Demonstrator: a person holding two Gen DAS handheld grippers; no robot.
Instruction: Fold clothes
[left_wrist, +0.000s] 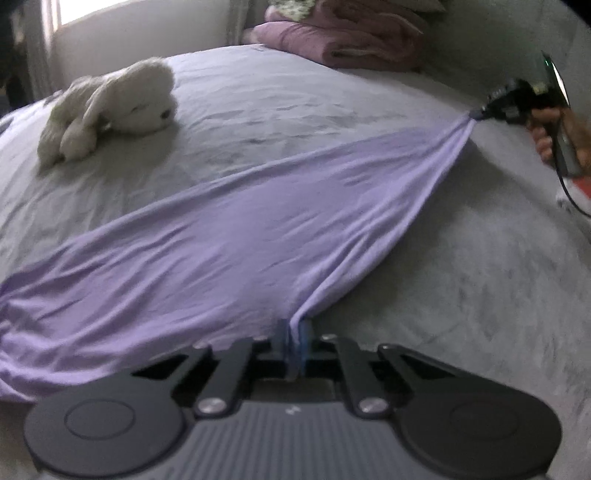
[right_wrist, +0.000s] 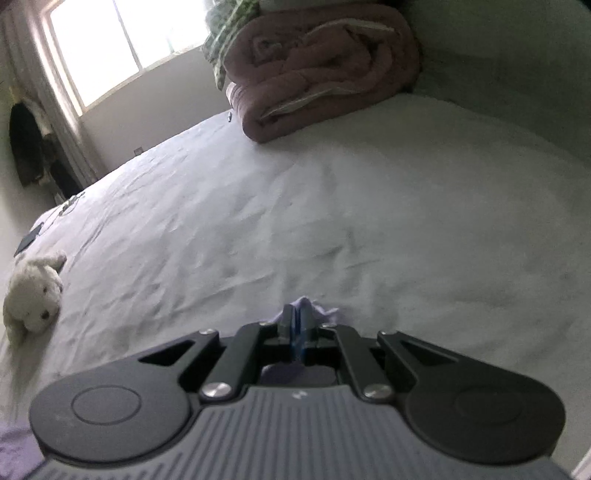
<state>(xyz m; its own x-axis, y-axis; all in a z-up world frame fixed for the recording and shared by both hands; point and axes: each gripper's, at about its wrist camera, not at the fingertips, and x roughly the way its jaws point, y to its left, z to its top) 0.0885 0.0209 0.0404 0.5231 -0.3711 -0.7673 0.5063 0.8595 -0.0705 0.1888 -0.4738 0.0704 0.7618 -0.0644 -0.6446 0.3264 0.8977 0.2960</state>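
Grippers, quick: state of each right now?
Left gripper: shut on the lavender garment.
Right gripper: shut on the same garment's other end.

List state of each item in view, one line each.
Lilac stretchy garment: spread on the bed, pulled taut between both claws.
Left claw: shut on the garment's near edge.
Right claw: shut on a bunched corner of the garment.
White plush toy dog: lying on its side, untouched.
Pink quilted blanket: folded, at the bed's far end.
Grey bedsheet: wrinkled.
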